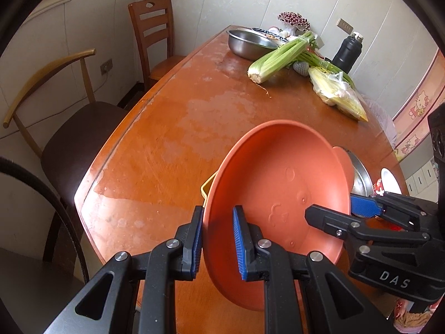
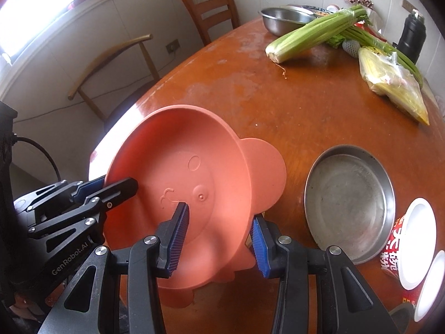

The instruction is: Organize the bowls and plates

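While you hold the orange bowl point(image 2: 180, 183) tilted above the table point(image 2: 306, 117) | your left gripper point(image 1: 217, 246) pinches its rim | your right gripper point(image 2: 219, 239) clamps the opposite wall | steel plate point(image 2: 350, 203) just beside.

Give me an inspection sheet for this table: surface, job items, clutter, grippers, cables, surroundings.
Surface: wooden table, worn finish.
Job's things: orange bowl, tilted, held by both grippers; steel plate flat to its right; steel basin at far end.
Clutter: celery, bagged corn, black flask, paper noodle cups.
Grippers: left gripper shut on the bowl's rim; right gripper shut across its wall.
Cables: black cable at left.
Surroundings: two chairs, wall sockets.
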The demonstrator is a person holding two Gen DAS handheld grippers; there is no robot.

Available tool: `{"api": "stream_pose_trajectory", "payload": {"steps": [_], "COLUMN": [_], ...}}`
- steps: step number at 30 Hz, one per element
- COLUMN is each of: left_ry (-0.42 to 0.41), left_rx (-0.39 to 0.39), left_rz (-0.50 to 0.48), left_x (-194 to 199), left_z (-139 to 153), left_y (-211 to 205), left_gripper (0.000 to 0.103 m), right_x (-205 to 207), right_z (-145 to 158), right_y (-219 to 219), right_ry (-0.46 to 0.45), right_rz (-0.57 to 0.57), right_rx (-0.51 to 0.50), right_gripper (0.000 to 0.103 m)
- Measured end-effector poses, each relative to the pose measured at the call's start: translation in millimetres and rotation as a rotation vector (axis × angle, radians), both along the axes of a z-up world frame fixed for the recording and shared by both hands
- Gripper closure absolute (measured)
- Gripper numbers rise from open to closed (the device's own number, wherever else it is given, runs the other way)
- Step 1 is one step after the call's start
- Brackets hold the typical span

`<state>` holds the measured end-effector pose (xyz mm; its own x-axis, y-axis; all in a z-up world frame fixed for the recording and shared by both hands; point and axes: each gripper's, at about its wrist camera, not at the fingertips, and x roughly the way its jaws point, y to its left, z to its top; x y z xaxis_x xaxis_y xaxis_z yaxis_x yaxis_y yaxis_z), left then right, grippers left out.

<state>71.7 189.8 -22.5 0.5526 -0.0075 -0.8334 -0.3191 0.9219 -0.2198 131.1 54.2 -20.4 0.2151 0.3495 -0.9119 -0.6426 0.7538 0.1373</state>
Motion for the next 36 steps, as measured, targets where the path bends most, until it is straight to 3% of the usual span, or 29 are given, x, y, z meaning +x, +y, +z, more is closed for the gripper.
{"api": "stream_pose_trajectory", "payload": {"steps": [20,36], "left_ry": [0.034,0.042], "left_rx": [-0.001,-0.005], "left_rz": [0.0,-0.01], "left_x": [14,17], "left_z": [-18,-24], "left_y": [6,5], "left_gripper": [0.083,0.083], "right_x": [7,0], "right_z": [-25,-21], "right_y": [10,14], "right_ry": [0.002,-0.07], "right_rz": [0.006,0.023], "right_rx": [-0.076,-0.125], "right_gripper": [0.058,0.059]}}
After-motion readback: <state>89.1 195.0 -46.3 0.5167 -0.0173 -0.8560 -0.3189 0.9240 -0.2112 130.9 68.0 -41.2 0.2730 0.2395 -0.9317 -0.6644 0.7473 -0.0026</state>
